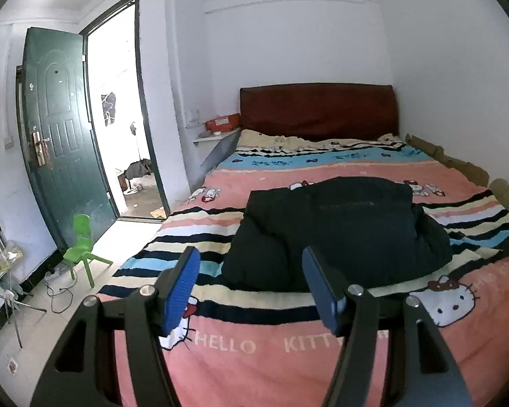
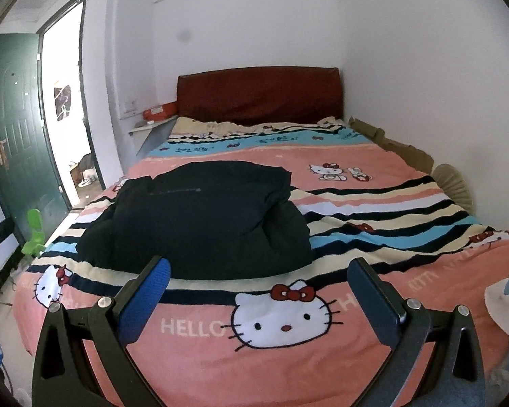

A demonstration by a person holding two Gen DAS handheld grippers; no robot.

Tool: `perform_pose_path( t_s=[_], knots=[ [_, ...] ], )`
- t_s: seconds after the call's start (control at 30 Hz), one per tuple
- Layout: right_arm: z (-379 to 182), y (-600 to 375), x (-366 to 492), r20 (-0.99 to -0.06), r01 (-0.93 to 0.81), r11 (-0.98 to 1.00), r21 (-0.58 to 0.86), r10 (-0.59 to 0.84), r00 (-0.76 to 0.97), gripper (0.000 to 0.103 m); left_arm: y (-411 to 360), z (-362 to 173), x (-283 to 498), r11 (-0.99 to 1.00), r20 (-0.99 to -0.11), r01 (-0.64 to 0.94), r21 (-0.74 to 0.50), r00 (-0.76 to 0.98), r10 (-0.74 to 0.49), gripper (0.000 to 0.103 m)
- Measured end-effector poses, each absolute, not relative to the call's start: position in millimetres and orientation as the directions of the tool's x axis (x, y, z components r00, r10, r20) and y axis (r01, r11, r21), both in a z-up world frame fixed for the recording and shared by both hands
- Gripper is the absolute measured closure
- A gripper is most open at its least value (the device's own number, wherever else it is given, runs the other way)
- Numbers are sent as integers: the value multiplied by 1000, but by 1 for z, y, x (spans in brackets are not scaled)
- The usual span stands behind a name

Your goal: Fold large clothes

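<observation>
Dark navy padded garment heaped mid-bed, both claws spread wide and holding nothing.

The bulky dark navy padded garment (image 1: 339, 230) (image 2: 200, 217) lies bunched on the pink striped Hello Kitty blanket (image 1: 288, 356) (image 2: 373, 203) at the centre of each frame. In the left wrist view the left claw (image 1: 251, 264), its blue-padded fingers parted, sits low in the frame over the garment's near edge; whether it touches the cloth I cannot tell. In the right wrist view the right claw (image 2: 259, 271), fingers wide apart, hangs over bare blanket just short of the garment's near hem. A dark red padded headboard (image 1: 319, 110) (image 2: 259, 93) backs the bed in the upper middle. An open dark green panelled door (image 1: 62, 129) and a small bright green plastic chair (image 1: 81, 244) stand at the left of the frame, well apart from the garment.
</observation>
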State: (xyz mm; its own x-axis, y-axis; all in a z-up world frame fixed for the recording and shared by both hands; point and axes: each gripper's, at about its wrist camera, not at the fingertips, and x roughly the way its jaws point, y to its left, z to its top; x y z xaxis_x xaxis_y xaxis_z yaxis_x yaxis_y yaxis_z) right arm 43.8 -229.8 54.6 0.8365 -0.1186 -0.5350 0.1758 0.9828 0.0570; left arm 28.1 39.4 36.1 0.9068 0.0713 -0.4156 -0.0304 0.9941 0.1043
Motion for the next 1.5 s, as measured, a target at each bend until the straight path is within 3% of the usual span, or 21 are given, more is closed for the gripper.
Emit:
perform_pose_path(
  t_s=[0.83, 1.5],
  knots=[
    [13, -234, 65, -612, 152, 988, 41, -95, 785, 1, 13, -15, 67, 991, -528, 26, 131, 848, 48, 42],
    [-13, -243, 80, -661, 166, 986, 31, -104, 743, 1, 18, -32, 78, 991, -553, 44, 124, 832, 33, 42]
  ],
)
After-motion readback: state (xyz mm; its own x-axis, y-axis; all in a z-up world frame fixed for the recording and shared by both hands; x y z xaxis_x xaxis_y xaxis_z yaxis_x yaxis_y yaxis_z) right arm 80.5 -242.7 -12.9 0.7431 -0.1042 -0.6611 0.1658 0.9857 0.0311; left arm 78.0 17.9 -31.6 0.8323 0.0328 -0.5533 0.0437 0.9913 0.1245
